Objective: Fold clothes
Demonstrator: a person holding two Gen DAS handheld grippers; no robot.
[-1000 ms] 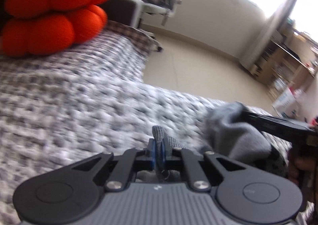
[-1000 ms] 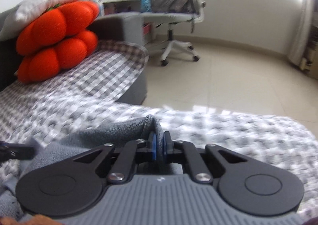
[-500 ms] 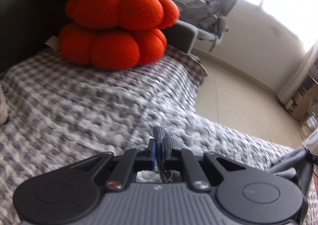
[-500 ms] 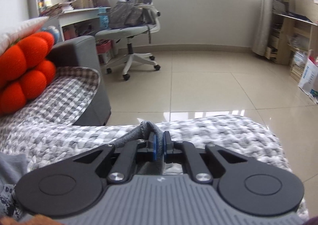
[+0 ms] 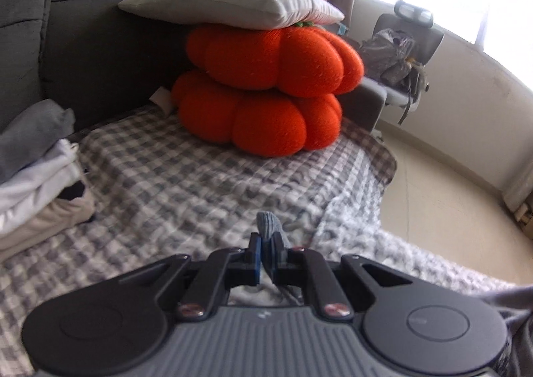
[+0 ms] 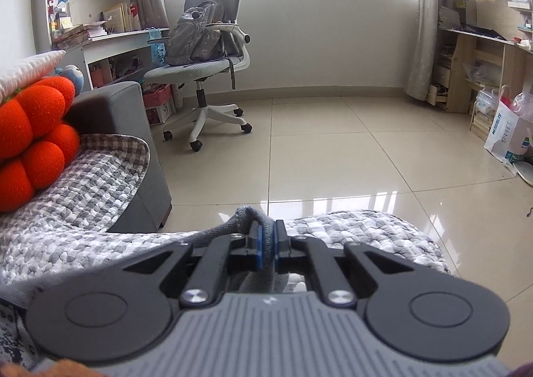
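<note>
Garment (image 5: pixel 269 225): grey knit fabric, held off a checked blanket (image 5: pixel 186 177) by both tools. Left gripper (image 5: pixel 265 255): blue pads are closed on a rounded fold of the garment, which stands up just above the fingertips. Right gripper (image 6: pixel 266 243): pads are pressed together on a rolled grey edge (image 6: pixel 245 215), from which the cloth is drawn away to the left and under the tool body. More of the same grey cloth is seen at the lower right corner of the left view (image 5: pixel 513 303); how it lies below the tools cannot be told.

Blanket: grey and white check, spread over a dark grey sofa (image 5: pixel 83 54), its edge hanging toward the tiled floor (image 6: pixel 333 150).

Cushions (image 5: pixel 266 94): two orange, lobed, stacked one on the other against the sofa back, well beyond the left gripper. Pillow (image 5: pixel 230 0): pale grey with dark lettering, laid on top of the cushions.

Pile (image 5: pixel 36 174): folded clothes in grey, white and beige, stacked on the blanket at the left edge of the left view, near the sofa back.

Chair (image 6: pixel 206 60): white-framed office type on castors, standing on the floor by a white desk (image 6: pixel 110 44), with a grey backpack (image 6: pixel 196 34) on its seat.

Shelves (image 6: pixel 483 54): wooden, at the right wall, with a white bag (image 6: pixel 506 137) on the floor just beside them.
</note>
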